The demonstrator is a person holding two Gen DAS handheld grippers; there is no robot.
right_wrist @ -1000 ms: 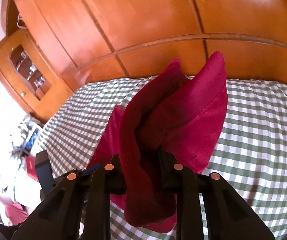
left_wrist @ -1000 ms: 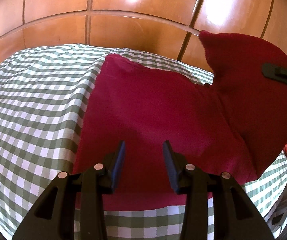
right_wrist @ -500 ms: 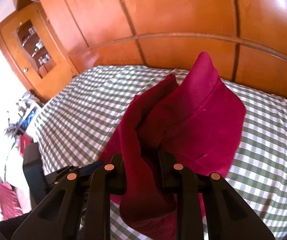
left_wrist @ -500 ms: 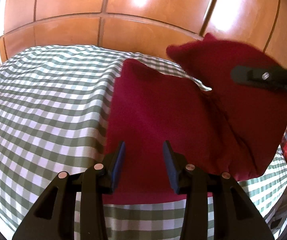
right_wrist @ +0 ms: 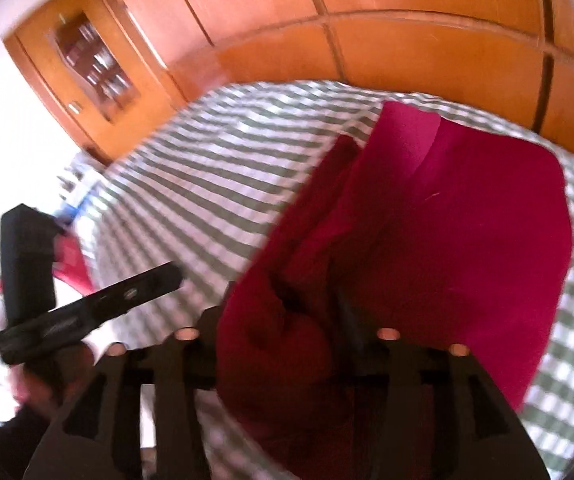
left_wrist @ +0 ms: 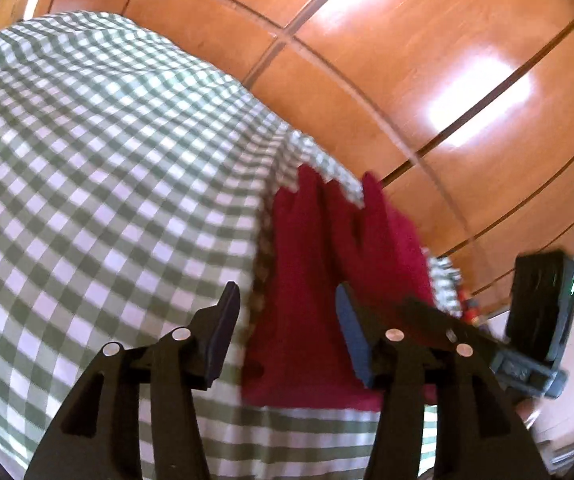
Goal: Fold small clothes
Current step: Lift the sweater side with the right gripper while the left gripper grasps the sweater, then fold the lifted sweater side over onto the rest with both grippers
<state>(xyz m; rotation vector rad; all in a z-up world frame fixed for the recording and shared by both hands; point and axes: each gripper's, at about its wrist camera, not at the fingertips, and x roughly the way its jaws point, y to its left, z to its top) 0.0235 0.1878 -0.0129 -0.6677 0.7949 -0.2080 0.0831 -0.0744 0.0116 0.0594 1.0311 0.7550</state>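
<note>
A dark red garment (left_wrist: 319, 280) lies on the green-and-white checked cloth (left_wrist: 107, 168), folded over on itself. My left gripper (left_wrist: 287, 340) is open and empty, just above the garment's near left edge. My right gripper (right_wrist: 287, 320) is shut on a bunched edge of the red garment (right_wrist: 447, 248), which drapes over its fingers and hides the tips. The right gripper's body shows in the left wrist view (left_wrist: 543, 312) at the right. The left gripper shows in the right wrist view (right_wrist: 127, 292) at the left.
Orange wooden panelled wardrobe doors (left_wrist: 407, 60) stand behind the checked surface. A wooden cabinet with glass front (right_wrist: 87, 64) is at the far left. Coloured items (right_wrist: 71, 256) lie beyond the cloth's left edge.
My right gripper has carried the held garment edge across to the left, over the rest of the garment, laying it lower. My left gripper has swung left and stays open.
</note>
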